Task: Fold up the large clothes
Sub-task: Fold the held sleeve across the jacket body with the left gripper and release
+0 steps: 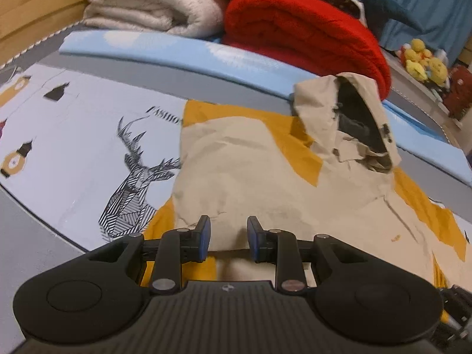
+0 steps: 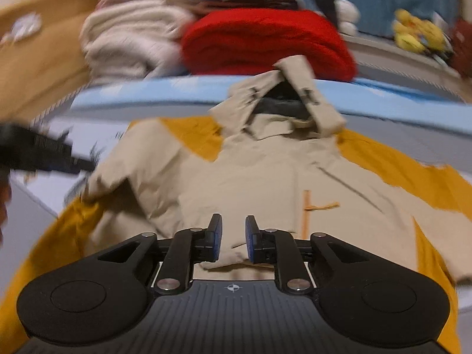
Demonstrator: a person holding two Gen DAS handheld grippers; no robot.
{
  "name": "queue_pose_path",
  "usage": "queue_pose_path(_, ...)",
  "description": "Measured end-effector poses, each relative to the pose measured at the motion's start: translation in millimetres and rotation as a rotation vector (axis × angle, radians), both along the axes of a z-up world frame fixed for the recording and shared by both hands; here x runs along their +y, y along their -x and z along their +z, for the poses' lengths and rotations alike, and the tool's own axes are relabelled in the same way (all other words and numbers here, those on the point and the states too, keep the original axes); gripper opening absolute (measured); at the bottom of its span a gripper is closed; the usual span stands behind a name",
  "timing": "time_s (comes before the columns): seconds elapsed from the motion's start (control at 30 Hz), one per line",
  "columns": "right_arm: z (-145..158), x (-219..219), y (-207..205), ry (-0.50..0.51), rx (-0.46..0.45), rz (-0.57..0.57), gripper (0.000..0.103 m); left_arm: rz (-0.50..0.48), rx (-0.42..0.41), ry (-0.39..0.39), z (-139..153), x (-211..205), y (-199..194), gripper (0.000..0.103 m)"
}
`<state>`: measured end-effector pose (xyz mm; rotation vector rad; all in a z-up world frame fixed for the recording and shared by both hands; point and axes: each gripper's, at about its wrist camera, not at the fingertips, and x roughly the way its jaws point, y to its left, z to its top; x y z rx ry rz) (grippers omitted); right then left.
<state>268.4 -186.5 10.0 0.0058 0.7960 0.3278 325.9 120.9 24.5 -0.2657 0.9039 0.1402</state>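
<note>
left wrist view gives us a beige and mustard hooded jacket [image 1: 265, 177] lying spread on the bed [image 1: 73, 124], over a pale blue sheet printed with a line-drawn stag. the jacket's left side already lies turned in over the body, so that its left edge runs straight and a mustard strip shows beyond it; we judge that one side fold is made, or nearly so. the hood [image 1: 351, 124] stands up at the far end, dark lining showing, not yet flattened. the right side in the right wrist view spreads out wide, beige panel and mustard sleeve, so we think that side fold, the hood and the final fold in half along the length are all left to do.

the left gripper [image 1: 228, 237] hovers low over the near part of the jacket, its jaws a little apart, with only flat cloth behind the gap and nothing pinched. the right gripper [image 2: 233, 240] is over the lower front, near an orange stitched seam; its jaws stand a narrow way apart and hold nothing that we can see. a fold of beige hem lies just beneath it; we cannot tell whether it touches.

the cloth looks thin, crisp and creased. behind, a red blanket [image 1: 306, 35] and a cream blanket [image 1: 153, 3] are stacked.
</note>
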Motion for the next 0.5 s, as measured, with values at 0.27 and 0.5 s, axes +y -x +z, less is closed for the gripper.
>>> queue_pose_path(0.27,-31,43,-12,0.164,-0.017,0.141,0.052,0.026,0.034,0.051,-13,9,-16,0.029)
queue_pose_path(0.5,-54,70,-8,0.333,-0.022,0.232,0.052,0.013,0.049,0.045,-18,6,-20,0.029)
